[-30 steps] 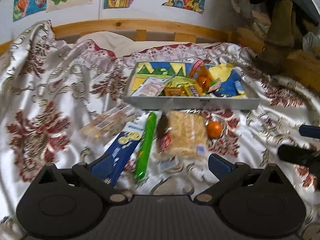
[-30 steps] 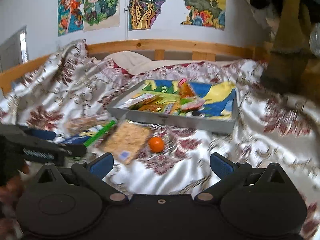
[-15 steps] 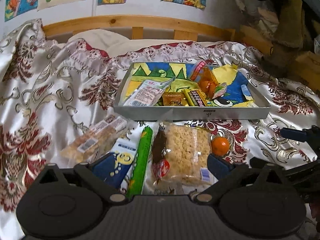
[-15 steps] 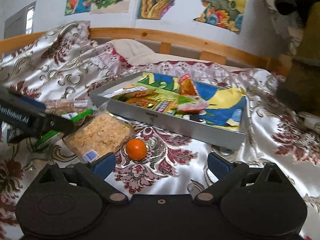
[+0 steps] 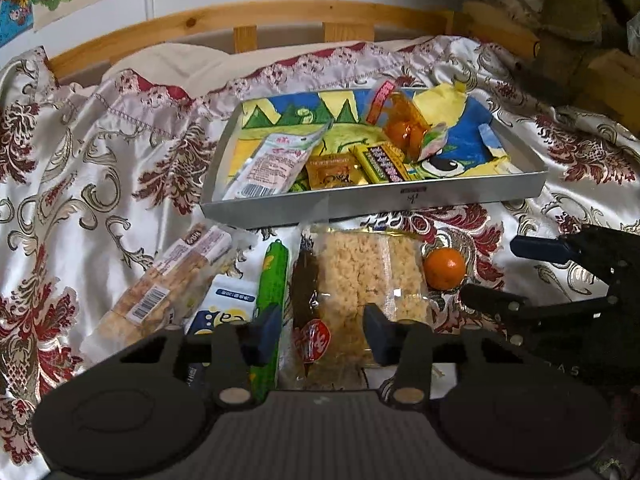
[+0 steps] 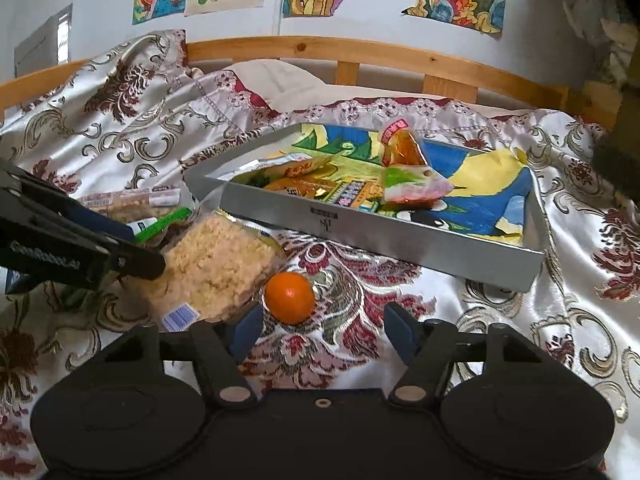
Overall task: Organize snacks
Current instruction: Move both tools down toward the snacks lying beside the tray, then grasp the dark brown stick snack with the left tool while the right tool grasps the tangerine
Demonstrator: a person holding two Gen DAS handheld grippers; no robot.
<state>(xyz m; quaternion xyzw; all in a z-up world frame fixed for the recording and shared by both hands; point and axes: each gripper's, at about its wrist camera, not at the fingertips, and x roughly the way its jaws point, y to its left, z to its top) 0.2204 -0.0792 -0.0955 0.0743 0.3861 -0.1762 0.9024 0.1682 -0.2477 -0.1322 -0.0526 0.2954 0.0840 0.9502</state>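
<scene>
Right wrist: orange (image 6: 289, 297) between open jaws.

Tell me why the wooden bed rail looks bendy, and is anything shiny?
Left wrist view: the fisheye lens bows the bed rail into an arch, and the satin bedspread glares white. Right wrist view: the same bowing; the tray front reflects light.

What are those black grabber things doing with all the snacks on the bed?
A person is sorting snacks into the grey tray. The left hand-held gripper is open around the rice-cracker pack. The right hand-held gripper is open just before the small orange. Neither is gripping anything yet.
</scene>
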